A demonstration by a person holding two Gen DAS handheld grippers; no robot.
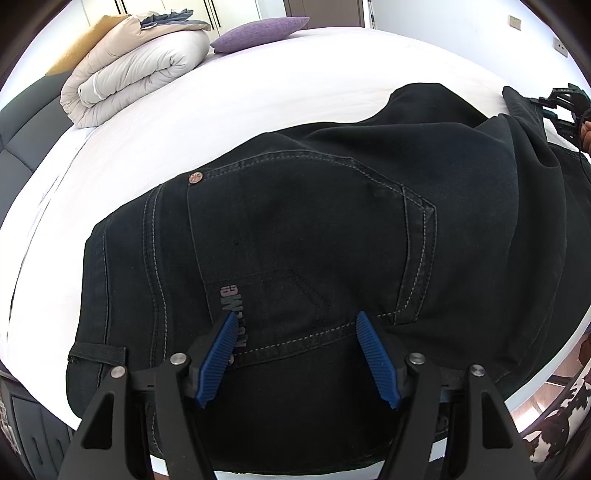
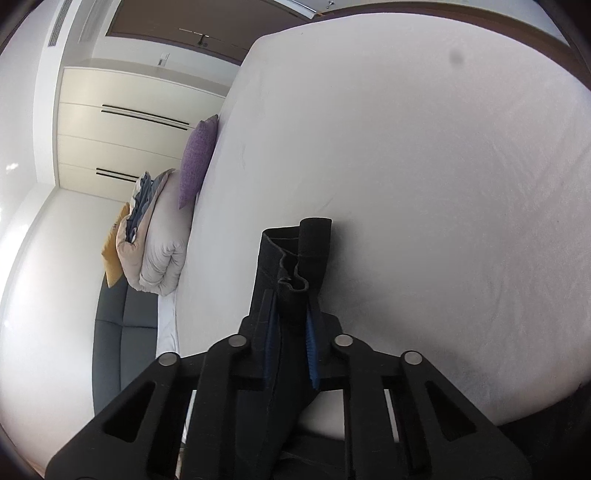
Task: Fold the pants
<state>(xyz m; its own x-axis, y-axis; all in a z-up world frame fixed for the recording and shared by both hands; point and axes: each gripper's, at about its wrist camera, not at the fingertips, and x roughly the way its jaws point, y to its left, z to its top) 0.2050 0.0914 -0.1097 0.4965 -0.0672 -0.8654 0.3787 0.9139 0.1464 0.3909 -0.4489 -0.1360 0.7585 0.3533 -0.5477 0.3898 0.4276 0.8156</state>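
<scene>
Black jeans [image 1: 314, 236] lie on the white bed [image 1: 258, 92], seat side up, with a back pocket and a metal rivet [image 1: 194, 178] showing. My left gripper [image 1: 295, 319] is open just above the waistband area, its blue pads [image 1: 373, 350] spread apart and empty. My right gripper [image 2: 291, 314] is shut on the bunched hem ends of the pants legs [image 2: 295, 254], held above the mattress [image 2: 424, 203]. The right gripper also shows at the far right of the left wrist view [image 1: 565, 107], with the legs draped up toward it.
A rolled beige duvet [image 1: 136, 66] and a purple pillow [image 1: 258, 31] sit at the far end of the bed. A grey headboard [image 1: 18, 125] is at the left. A wardrobe [image 2: 125, 136] stands behind. The bed edge and floor show at the lower right [image 1: 554, 384].
</scene>
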